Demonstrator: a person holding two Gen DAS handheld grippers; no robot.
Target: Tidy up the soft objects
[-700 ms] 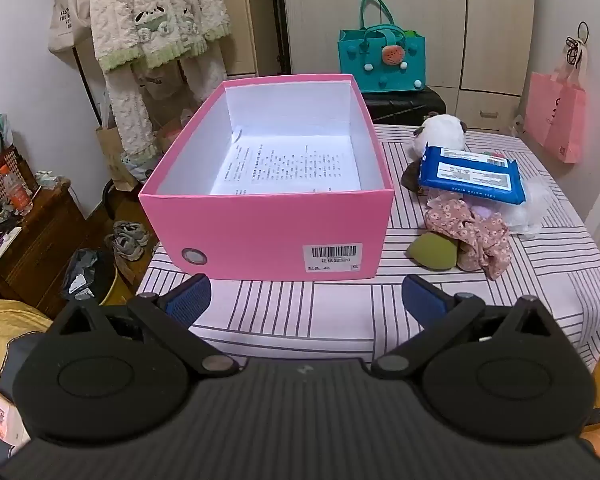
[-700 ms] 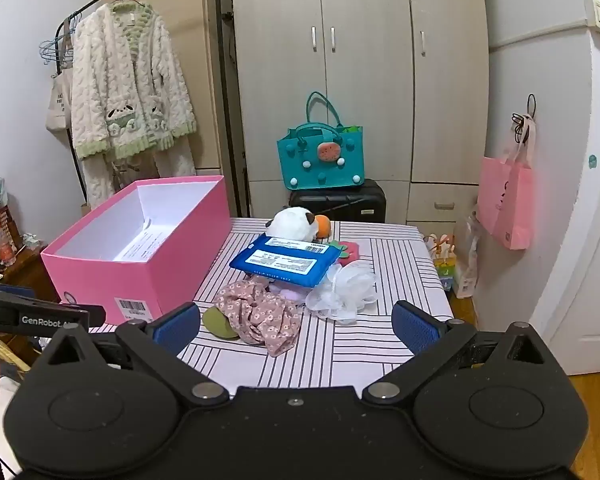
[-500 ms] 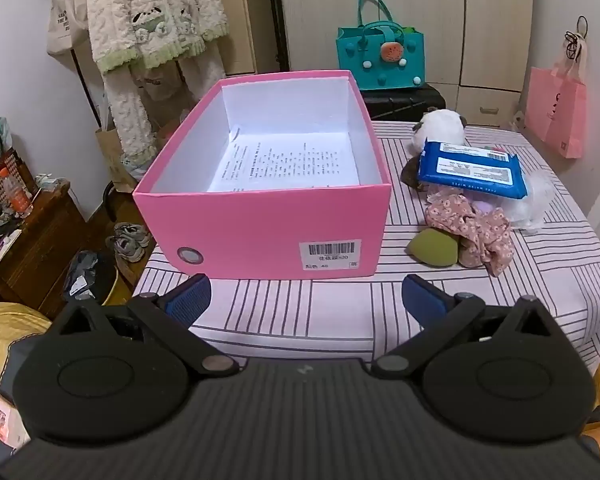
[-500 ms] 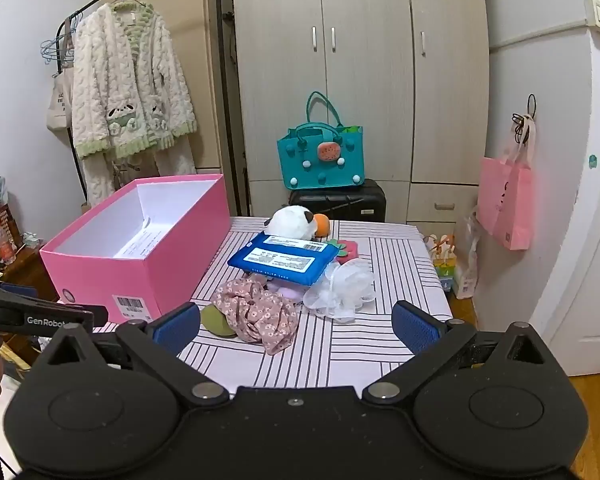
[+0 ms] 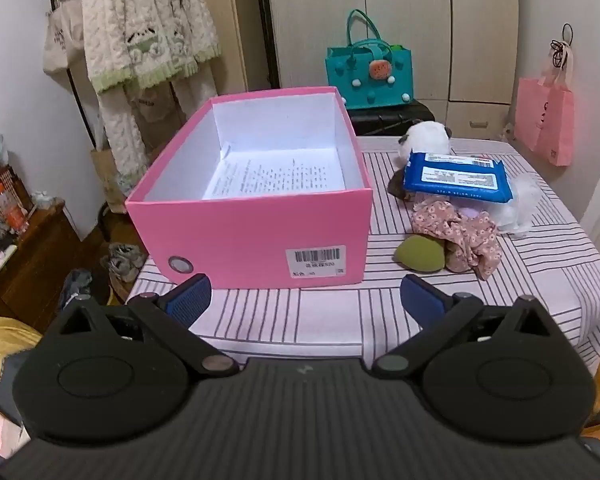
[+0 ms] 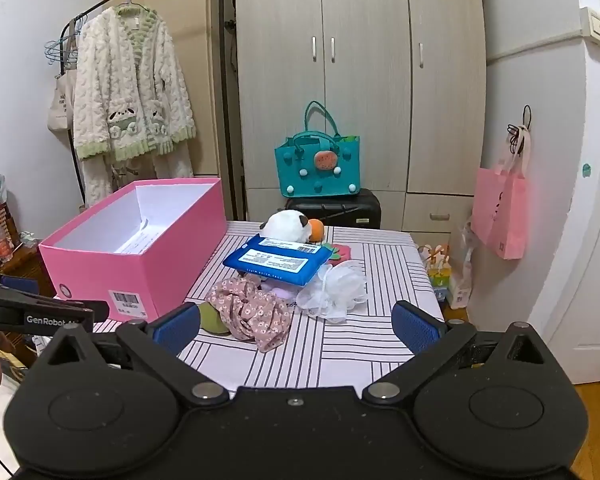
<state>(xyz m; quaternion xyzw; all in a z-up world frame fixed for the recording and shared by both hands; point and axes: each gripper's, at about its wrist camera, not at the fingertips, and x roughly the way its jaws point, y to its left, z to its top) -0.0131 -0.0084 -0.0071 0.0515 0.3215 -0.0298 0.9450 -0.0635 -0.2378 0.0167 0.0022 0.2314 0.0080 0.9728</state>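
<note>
An open pink box (image 5: 252, 236) (image 6: 140, 272) with a printed sheet inside stands on the left of a striped table (image 5: 340, 320). To its right lies a pile: a blue wipes pack (image 5: 456, 178) (image 6: 278, 260), a floral cloth (image 5: 460, 232) (image 6: 252, 312), a green pad (image 5: 420, 254), a white mesh puff (image 6: 334, 288) and a white plush toy (image 5: 424, 140) (image 6: 288, 224). My left gripper (image 5: 304, 298) is open and empty before the box. My right gripper (image 6: 296, 326) is open and empty before the pile.
A teal bag (image 6: 318, 168) sits on a black suitcase (image 6: 336, 208) behind the table. A pink bag (image 6: 500, 216) hangs on the right wall. A robe (image 6: 132, 92) hangs at the back left. A wooden cabinet (image 5: 20, 264) stands left of the table.
Both grippers have moved slightly forward toward the table; the box and the pile look a little nearer. Both stay open and empty.
</note>
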